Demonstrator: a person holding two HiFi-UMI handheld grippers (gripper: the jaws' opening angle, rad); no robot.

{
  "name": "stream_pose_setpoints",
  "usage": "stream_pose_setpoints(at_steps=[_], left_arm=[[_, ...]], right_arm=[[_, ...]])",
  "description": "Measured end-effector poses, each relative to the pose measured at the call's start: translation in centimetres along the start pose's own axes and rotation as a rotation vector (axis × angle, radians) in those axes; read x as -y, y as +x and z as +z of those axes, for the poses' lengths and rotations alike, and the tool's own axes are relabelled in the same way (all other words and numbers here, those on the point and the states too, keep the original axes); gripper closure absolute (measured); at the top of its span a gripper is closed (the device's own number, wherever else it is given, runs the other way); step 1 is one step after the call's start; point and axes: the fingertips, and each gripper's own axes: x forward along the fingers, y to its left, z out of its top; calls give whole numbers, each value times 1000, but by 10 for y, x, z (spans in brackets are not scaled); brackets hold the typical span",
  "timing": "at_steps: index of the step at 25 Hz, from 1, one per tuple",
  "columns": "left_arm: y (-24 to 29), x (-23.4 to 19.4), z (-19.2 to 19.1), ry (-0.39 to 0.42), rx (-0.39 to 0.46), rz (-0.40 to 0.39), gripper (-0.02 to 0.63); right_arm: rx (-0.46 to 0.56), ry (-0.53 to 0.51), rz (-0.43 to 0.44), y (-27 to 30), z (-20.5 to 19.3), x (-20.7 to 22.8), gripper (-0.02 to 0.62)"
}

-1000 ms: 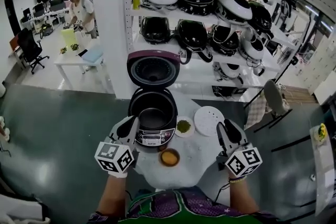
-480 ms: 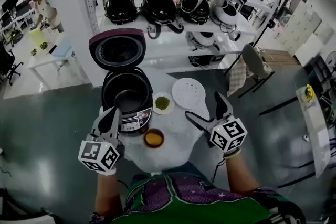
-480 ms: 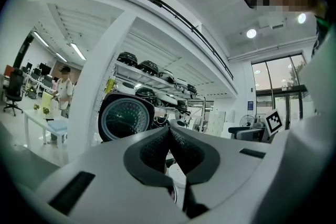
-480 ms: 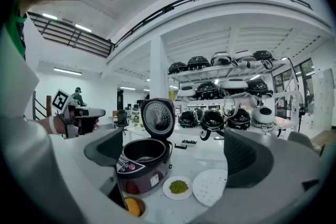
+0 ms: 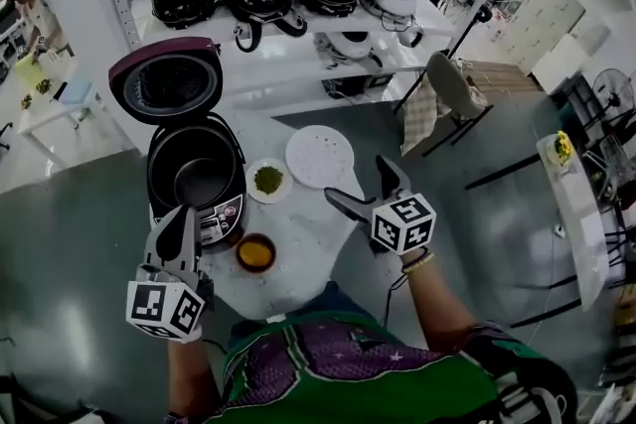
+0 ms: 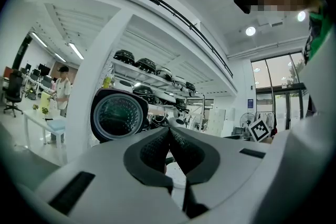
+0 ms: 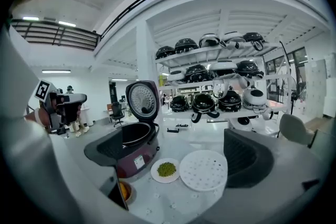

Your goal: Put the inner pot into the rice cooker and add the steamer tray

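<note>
Head view: steamer tray point(image 5: 319, 156) lies near open rice cooker point(image 5: 196, 176).
Left gripper point(image 5: 183, 216): jaws together, empty.
Right gripper point(image 5: 356, 181): jaws wide apart, empty.

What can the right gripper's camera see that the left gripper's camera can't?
Only the right gripper view shows the tabletop: the white steamer tray, the plate of green bits, the small bowl of orange stuff and the inner pot inside the rice cooker, past the open right gripper. Only the left gripper view shows the left gripper, shut on nothing, hiding most of the tabletop. Both show the cooker's raised lid and the shelves of cookers behind.
</note>
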Motion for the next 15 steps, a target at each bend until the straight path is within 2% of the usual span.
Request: stream_pose_setpoints(at_steps=[7,15], left_arm=[[26,12,-1,-18,20,98,583],[56,46,-18,-22,-8,206,583]], right_arm=[[-110,13,22,35,-46,54,9],[-258,70,80,78,-117,124,9]])
